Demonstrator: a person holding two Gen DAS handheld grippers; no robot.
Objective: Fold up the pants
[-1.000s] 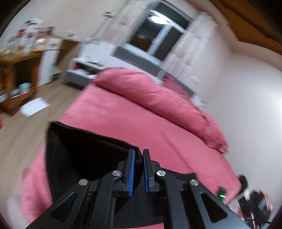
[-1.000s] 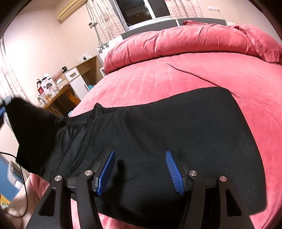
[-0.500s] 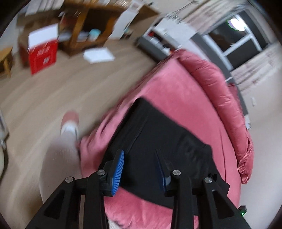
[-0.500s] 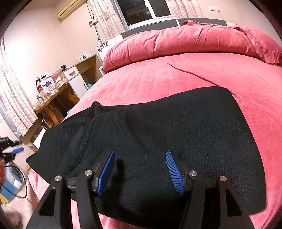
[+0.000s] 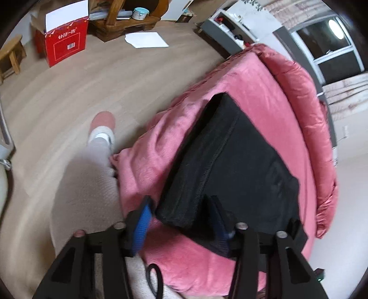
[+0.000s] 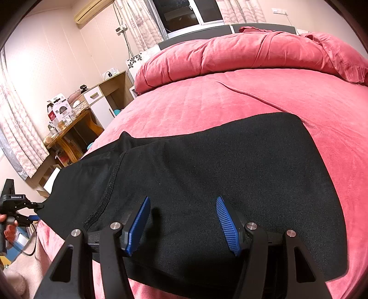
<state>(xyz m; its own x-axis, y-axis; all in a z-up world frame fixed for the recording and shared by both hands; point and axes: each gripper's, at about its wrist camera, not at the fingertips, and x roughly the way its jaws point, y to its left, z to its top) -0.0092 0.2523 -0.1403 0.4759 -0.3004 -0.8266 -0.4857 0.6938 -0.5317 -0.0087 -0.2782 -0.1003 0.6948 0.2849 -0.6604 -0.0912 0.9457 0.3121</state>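
Black pants (image 6: 207,165) lie folded flat across the near part of the pink bed (image 6: 207,96). In the left wrist view their near corner (image 5: 177,214) rests on the bedcover between the fingers of my left gripper (image 5: 181,207). Its jaws are opening, and a gap shows beside the left pad (image 5: 141,227). The right wrist view shows that same left gripper (image 6: 38,211) at the pants' left end. My right gripper (image 6: 183,202) hovers open over the middle of the pants, near their front edge, with nothing pinched.
A rolled pink duvet (image 6: 253,53) lies at the head of the bed. A person's leg and slippered foot (image 5: 101,128) stand on the wooden floor beside the bed. A red box (image 5: 66,43), a sheet of paper (image 5: 147,40) and wooden shelves (image 5: 124,16) sit further off.
My left gripper came down with the pants' end, laid it flat on the bed and opened its jaws. The right gripper has stayed still.
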